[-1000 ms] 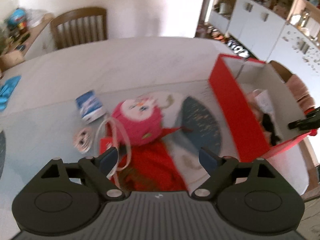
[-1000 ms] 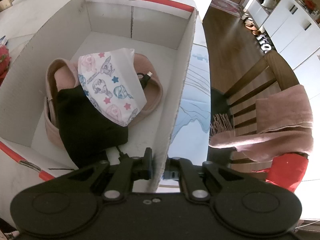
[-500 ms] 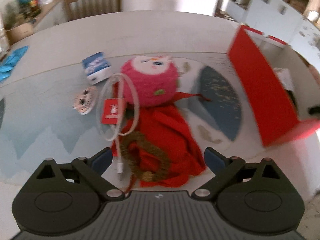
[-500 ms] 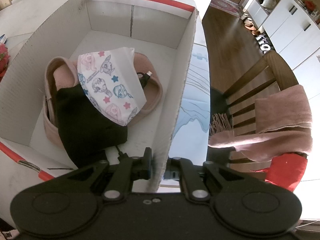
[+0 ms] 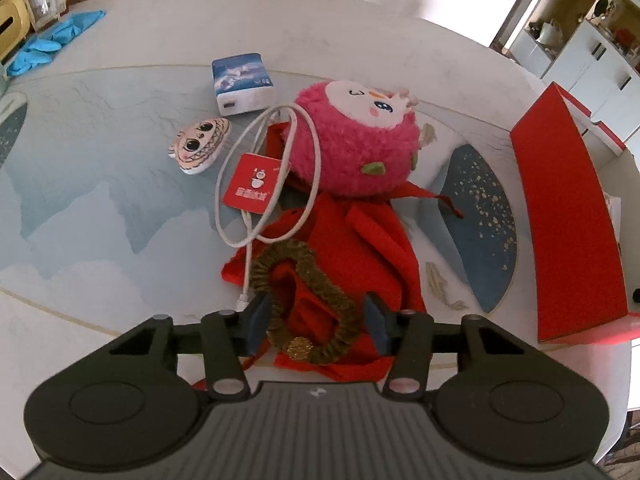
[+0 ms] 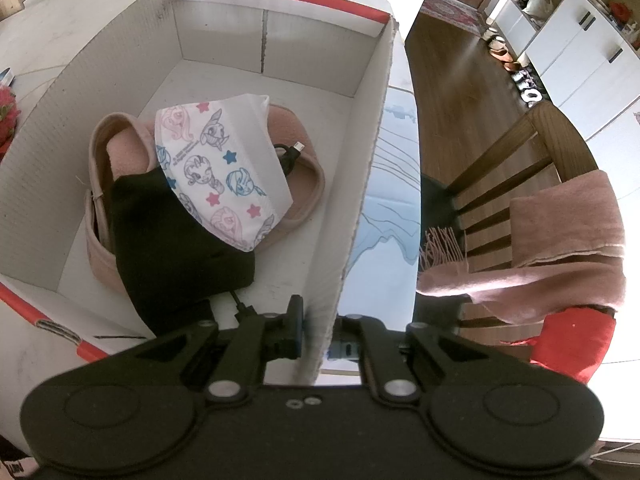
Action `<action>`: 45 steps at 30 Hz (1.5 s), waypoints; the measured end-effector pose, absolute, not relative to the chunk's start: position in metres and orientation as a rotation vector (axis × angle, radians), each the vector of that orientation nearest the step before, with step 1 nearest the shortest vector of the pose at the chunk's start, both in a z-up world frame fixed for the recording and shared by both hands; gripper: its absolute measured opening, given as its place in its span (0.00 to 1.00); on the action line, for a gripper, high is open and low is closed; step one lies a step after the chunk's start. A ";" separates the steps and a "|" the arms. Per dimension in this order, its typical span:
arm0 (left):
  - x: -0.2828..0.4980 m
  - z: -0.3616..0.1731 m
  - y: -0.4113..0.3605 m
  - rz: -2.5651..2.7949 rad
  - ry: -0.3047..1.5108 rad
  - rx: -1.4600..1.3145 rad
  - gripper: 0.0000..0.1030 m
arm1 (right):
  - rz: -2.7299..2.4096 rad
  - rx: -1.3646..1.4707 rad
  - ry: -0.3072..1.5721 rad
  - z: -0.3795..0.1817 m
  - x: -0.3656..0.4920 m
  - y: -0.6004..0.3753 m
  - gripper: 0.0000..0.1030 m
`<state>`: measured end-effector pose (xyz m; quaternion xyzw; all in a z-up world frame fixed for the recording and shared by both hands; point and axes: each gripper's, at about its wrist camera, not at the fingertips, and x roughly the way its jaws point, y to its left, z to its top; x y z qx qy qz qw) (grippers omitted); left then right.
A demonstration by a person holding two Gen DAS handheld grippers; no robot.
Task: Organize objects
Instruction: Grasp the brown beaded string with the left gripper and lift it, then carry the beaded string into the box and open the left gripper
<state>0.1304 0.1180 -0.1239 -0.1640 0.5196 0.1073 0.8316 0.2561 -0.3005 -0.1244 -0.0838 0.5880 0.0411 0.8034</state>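
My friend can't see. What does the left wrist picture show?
The left hand-held gripper, open, straddles a gold scrunchie on a red cloth. Beyond lie a white cable, a fluffy pink toy and a red box at right.

I can't see the box's (image 5: 568, 216) contents from the left wrist; its red wall hides them. The black cable (image 6: 240, 304) disappears under the black cloth (image 6: 176, 240).

Left wrist view low over the table (image 5: 120, 240), right down into the box (image 6: 360, 160) — box shared.
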 end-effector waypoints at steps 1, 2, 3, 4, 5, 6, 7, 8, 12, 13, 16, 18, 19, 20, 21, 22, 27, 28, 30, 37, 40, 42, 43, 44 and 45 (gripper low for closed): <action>0.131 -0.124 0.116 0.221 1.104 -0.341 0.44 | 0.088 -0.181 1.260 -0.126 0.256 -0.300 0.08; 0.133 -0.125 0.114 0.214 1.109 -0.331 0.44 | 0.089 -0.182 1.260 -0.126 0.256 -0.300 0.08; 0.135 -0.126 0.112 0.212 1.117 -0.322 0.43 | 0.089 -0.184 1.259 -0.126 0.256 -0.300 0.08; 0.136 -0.127 0.111 0.212 1.122 -0.316 0.40 | 0.090 -0.186 1.258 -0.126 0.256 -0.300 0.08; 0.137 -0.129 0.110 0.213 1.130 -0.312 0.38 | 0.090 -0.188 1.258 -0.127 0.256 -0.300 0.08; 0.138 -0.130 0.110 0.214 1.135 -0.312 0.35 | 0.091 -0.190 1.257 -0.127 0.256 -0.300 0.08; 0.139 -0.131 0.111 0.215 1.139 -0.313 0.32 | 0.091 -0.191 1.257 -0.128 0.256 -0.300 0.08; 0.139 -0.132 0.111 0.217 1.142 -0.313 0.31 | 0.092 -0.191 1.256 -0.128 0.256 -0.300 0.08; 0.138 -0.134 0.115 0.227 1.151 -0.305 0.15 | 0.092 -0.191 1.256 -0.128 0.256 -0.300 0.08; 0.136 -0.133 0.117 0.228 1.149 -0.304 0.13 | 0.092 -0.192 1.255 -0.128 0.256 -0.299 0.08; 0.130 -0.128 0.121 0.233 1.140 -0.303 0.09 | 0.094 -0.191 1.254 -0.128 0.256 -0.299 0.08; 0.126 -0.122 0.124 0.235 1.127 -0.301 0.08 | 0.096 -0.192 1.252 -0.128 0.256 -0.298 0.08; 0.123 -0.118 0.125 0.234 1.121 -0.306 0.07 | 0.096 -0.192 1.252 -0.128 0.256 -0.298 0.08; 0.122 -0.115 0.126 0.229 1.116 -0.311 0.07 | 0.096 -0.193 1.252 -0.128 0.256 -0.298 0.08; 0.120 -0.111 0.127 0.227 1.109 -0.313 0.07 | 0.096 -0.193 1.252 -0.128 0.256 -0.298 0.08; 0.118 -0.107 0.128 0.225 1.105 -0.315 0.07 | 0.096 -0.194 1.251 -0.128 0.256 -0.298 0.08; 0.116 -0.077 0.126 0.161 1.096 -0.309 0.07 | 0.100 -0.202 1.251 -0.128 0.257 -0.297 0.08; 0.117 -0.070 0.123 0.149 1.092 -0.302 0.07 | 0.101 -0.203 1.252 -0.128 0.257 -0.297 0.08; 0.118 -0.055 0.116 0.116 1.078 -0.289 0.07 | 0.102 -0.203 1.252 -0.128 0.257 -0.297 0.08; 0.132 -0.013 0.082 -0.020 0.996 -0.242 0.07 | 0.104 -0.201 1.246 -0.127 0.256 -0.298 0.08; 0.141 -0.001 0.064 -0.081 0.955 -0.204 0.07 | 0.107 -0.204 1.246 -0.127 0.256 -0.297 0.08; 0.146 0.004 0.052 -0.103 0.930 -0.167 0.07 | 0.107 -0.201 1.246 -0.128 0.256 -0.297 0.07; 0.149 0.005 0.046 -0.120 0.927 -0.161 0.07 | 0.108 -0.195 1.246 -0.127 0.256 -0.298 0.07; 0.153 0.006 0.041 -0.136 0.927 -0.156 0.07 | 0.108 -0.190 1.247 -0.128 0.256 -0.299 0.07; 0.156 0.006 0.036 -0.148 0.928 -0.143 0.07 | 0.108 -0.186 1.247 -0.127 0.256 -0.299 0.07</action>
